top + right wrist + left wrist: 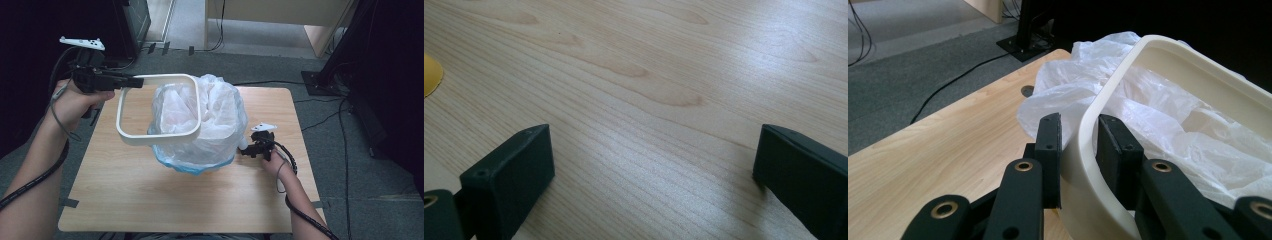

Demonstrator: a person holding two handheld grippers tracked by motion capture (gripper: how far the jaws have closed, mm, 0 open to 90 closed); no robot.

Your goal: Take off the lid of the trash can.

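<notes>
Rim (pixel 159 135) lifted off bin, clamped in left gripper (pixel 131 81).
Bin (pixel 200 162) sat mid-table (pixel 125 190), lined with a white bag (pixel 220 120) bulging over the top; contents hidden. Right gripper (pixel 654 165) stood open over bare tabletop beside the bin.

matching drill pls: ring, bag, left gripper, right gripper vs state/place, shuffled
1 ring
2 bag
3 left gripper
4 right gripper

a jaws wide, nothing between them, over bare table
b cream, lifted, tilted over the bag
c clamped on the ring's rim
d white, crumpled, bulging mid-table

Pairs: 1-b, 2-d, 3-c, 4-a
</notes>
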